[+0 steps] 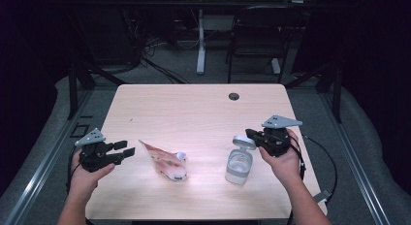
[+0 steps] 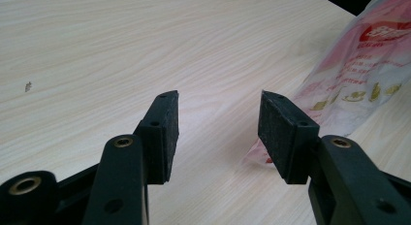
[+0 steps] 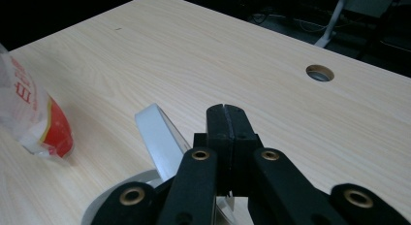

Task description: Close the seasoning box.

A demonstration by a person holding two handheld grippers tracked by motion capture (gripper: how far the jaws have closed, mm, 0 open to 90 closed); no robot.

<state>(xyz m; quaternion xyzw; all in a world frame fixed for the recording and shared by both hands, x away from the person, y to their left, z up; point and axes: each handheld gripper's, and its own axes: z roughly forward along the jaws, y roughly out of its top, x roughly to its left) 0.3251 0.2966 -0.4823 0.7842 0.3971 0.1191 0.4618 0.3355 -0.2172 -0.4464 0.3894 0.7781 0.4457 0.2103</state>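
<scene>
Pouch point(image 1: 165, 163) lies flat near the table's point(image 1: 194, 108) front edge, left of centre, with a clear jar point(image 1: 238, 168) well to its right. The jar stands upright, its hinged lid point(image 1: 243, 141) flipped open and tilted back.

The right gripper point(image 1: 252, 134) sits just behind that lid with its jaws pressed fully together; in the right gripper view they meet with nothing between them, the lid's white rim point(image 3: 157, 137) just beside them. The left gripper point(image 1: 127, 148) hovers left of the pouch with its jaws wide apart and empty, the pouch's near corner point(image 2: 271, 152) just past one pad point(image 2: 278, 133).

The step in hand looks like getting the jar open and ready while the left gripper lines up on the pouch. Next, the left jaws would need to slide over the pouch's near edge and close on it without crumpling it, then lift it toward the jar.

The pouch's long axis runs diagonally, from its pointed end at back left to its spout point(image 1: 181, 155) end at front right. The spout seems to point toward the jar, though it is too small to be sure.
</scene>
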